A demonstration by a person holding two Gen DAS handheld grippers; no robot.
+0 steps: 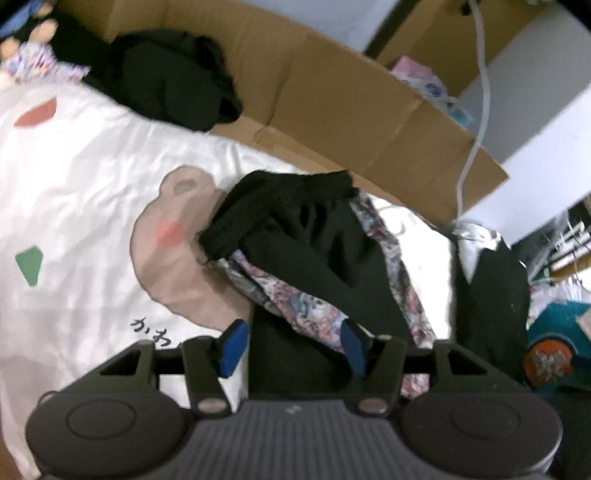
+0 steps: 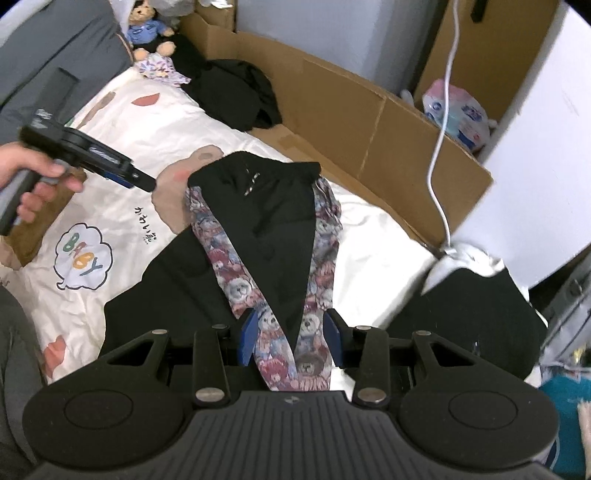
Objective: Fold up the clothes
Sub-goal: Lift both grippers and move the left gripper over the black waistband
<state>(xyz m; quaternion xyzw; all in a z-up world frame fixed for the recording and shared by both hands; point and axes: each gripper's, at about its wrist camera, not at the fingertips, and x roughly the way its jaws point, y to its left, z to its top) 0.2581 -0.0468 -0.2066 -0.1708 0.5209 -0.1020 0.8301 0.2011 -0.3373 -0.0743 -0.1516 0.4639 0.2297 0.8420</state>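
Note:
Black trousers with teddy-bear print panels lie lengthwise on the white cartoon bed sheet, waistband at the far end. My right gripper hovers over the near end of the trousers; its blue pads stand apart, with the bear-print cloth showing between them, and I see no pinch. A hand holds my left gripper just left of the waistband, clear of the cloth. In the left wrist view that gripper is open, with the trousers beyond its fingers.
A heap of black clothes lies at the far side of the bed by flattened cardboard. A teddy bear toy sits at the head. A white cable hangs at the right above another black garment.

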